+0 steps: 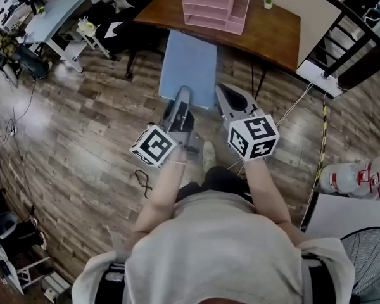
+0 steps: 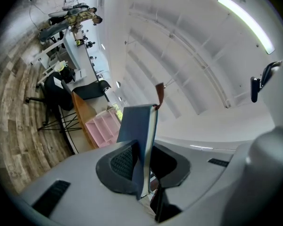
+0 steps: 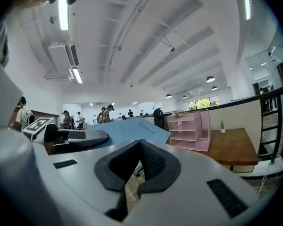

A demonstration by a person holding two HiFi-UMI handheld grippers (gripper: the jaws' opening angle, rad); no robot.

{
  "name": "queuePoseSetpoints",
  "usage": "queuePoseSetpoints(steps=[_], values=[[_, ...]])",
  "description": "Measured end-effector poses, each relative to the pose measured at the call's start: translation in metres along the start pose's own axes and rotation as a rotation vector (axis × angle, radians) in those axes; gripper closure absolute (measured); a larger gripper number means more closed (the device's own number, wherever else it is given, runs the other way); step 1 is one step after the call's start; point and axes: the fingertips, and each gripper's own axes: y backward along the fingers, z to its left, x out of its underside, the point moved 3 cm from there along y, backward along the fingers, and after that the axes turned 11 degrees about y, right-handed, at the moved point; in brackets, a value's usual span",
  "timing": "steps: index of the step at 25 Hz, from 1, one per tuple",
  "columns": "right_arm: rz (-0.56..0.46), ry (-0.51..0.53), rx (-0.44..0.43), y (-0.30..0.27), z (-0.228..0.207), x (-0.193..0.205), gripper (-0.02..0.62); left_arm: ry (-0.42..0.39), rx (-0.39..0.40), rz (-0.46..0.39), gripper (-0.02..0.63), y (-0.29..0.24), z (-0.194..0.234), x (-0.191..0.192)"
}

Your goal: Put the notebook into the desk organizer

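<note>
Holding notebook out w/ left hand-held gripper, over the floor.
L jaws clamp its near edge; right hand-held gripper closed, empty; pink desk organizer on surface ahead.

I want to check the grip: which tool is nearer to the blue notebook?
Left. The left tool clamps the notebook at its near edge; the right tool is beside its right edge, shut on nothing.

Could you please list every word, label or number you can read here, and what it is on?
On the blue notebook cover: one short printed word, too small to read reliably.
On the marker cubes: square patterns only, no words.
Nothing else is legible.
</note>
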Motion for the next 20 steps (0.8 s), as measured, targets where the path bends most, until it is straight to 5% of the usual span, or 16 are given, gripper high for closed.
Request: queuePoseSetpoints(steps=[6,20], values=[[-0.006,0.016,-0.041,-0.07,-0.055,-0.006,0.585,-0.013,-0.03,-0.048,0.534,-0.072,0.022,-0.034],[-0.06,0.035,-0.08,-0.187,-0.159,-0.036,0.586,-0.001,0.048,-0.095,0.534,-0.225,0.042,-0.077]])
